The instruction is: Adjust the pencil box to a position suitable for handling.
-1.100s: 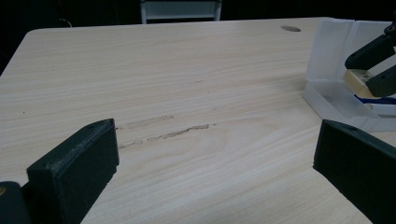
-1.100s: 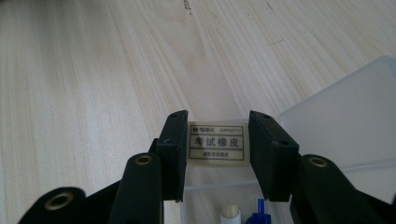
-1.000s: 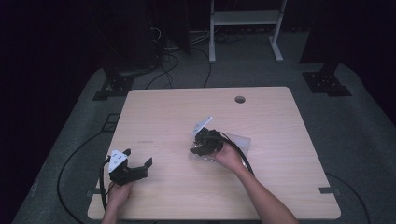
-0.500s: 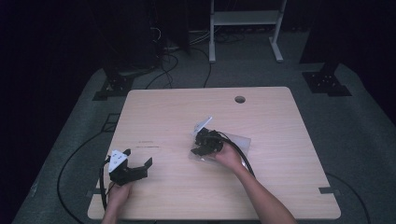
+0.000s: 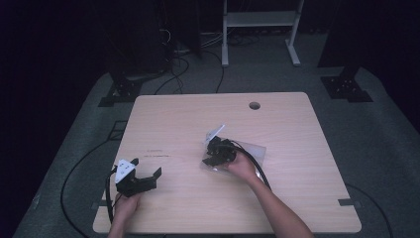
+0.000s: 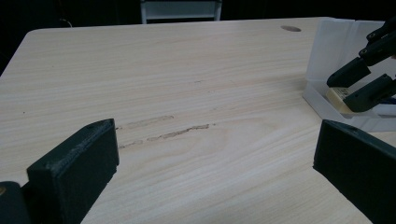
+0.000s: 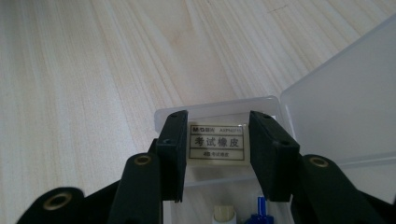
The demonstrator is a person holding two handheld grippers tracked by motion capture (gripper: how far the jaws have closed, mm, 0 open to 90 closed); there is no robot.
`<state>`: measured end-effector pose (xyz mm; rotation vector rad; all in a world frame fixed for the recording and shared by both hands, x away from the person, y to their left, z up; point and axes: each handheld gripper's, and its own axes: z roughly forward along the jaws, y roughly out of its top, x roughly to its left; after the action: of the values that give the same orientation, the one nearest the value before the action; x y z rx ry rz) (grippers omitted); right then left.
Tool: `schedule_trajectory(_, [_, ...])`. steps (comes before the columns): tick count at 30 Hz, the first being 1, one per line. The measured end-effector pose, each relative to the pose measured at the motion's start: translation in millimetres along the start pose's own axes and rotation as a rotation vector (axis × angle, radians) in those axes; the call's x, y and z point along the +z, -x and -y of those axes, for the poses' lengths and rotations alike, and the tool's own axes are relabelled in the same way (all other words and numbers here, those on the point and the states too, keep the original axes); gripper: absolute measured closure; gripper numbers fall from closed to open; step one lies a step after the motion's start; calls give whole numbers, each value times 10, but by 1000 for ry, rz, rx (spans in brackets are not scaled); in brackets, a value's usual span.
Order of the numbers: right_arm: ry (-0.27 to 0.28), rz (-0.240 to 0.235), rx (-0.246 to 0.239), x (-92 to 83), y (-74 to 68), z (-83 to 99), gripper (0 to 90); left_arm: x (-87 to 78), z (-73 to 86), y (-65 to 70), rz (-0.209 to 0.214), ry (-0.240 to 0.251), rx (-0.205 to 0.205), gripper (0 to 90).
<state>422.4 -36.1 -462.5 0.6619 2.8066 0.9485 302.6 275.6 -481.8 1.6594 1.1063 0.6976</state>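
**Eraser gripped inside the open case**

Eraser first: the pale rectangular eraser in its printed paper sleeve (image 7: 218, 142) lies at the near end of the translucent plastic pencil case (image 7: 327, 116), and we have the right gripper (image 7: 218, 149) closed on it, one black jaw against each long side, about half shut. We judge the pick as made but not lifted: the eraser sits on the case floor, with a white-tipped item (image 7: 223, 213) and a blue one (image 7: 260, 207) just behind it in the same tray. Carrying it out is what remains.

Our left gripper (image 6: 215, 172) hangs with its jaws wide apart and nothing between them, low over the light wooden table (image 5: 173, 124), well apart from the case (image 5: 255, 151).

The case's hinged lid stands up on the far side, so it and the tray's low walls are the edges to clear; straight up looks free. Bare tabletop lies all around, with the round cable hole (image 5: 254, 105) near the far edge.
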Motion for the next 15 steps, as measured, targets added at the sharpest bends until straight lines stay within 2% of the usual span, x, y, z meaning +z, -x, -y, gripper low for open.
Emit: schedule_trajectory(15, [9,-3,3,-18,0,7,561,0,-1,-1,-1,-1,2,0])
